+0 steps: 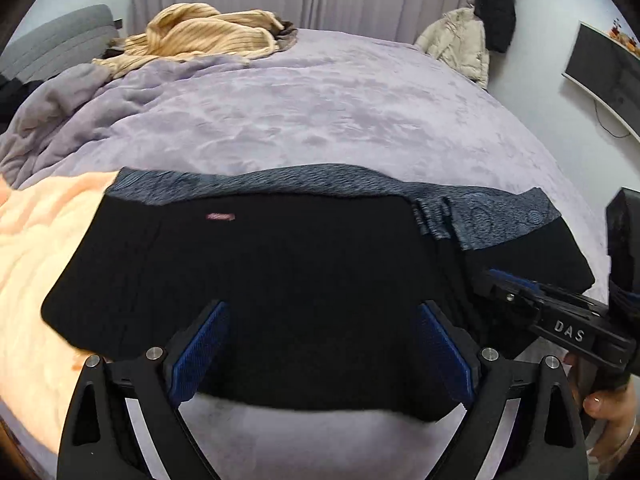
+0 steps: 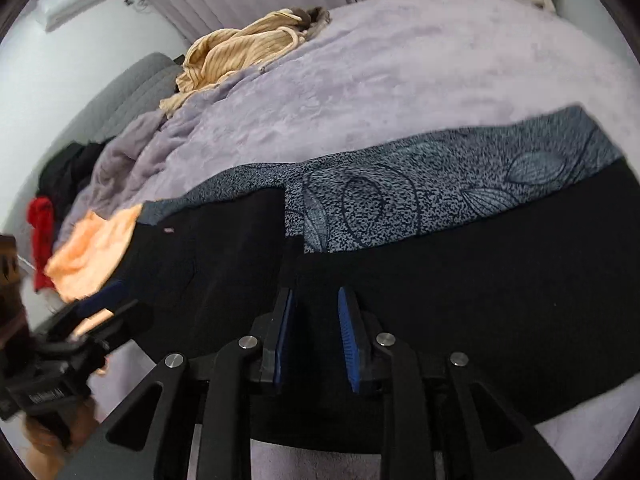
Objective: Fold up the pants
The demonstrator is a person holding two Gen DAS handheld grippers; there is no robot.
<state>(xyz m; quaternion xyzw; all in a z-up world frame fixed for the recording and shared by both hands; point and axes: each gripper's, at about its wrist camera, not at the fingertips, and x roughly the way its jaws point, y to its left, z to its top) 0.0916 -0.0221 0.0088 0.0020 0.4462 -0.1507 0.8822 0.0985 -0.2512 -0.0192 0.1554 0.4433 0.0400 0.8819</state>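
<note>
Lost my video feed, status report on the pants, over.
Left gripper open wide over black pants with grey patterned waistband. Right gripper partly open, on the fabric. Orange fleece blanket under pants' left edge.

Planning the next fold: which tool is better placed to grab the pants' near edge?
Right. The right tool has narrowed its gap over the black pants, near their middle fold; the left tool is wide open.

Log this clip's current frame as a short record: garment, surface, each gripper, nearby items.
garment: black pants with grey patterned lining, lying partly folded
surface: purple blanket on bed
left gripper: jaws wide open over the pants
right gripper: jaws narrowly apart over the pants; grip unclear
nearby: orange cloth beside pants, tan sweater at far side
</note>
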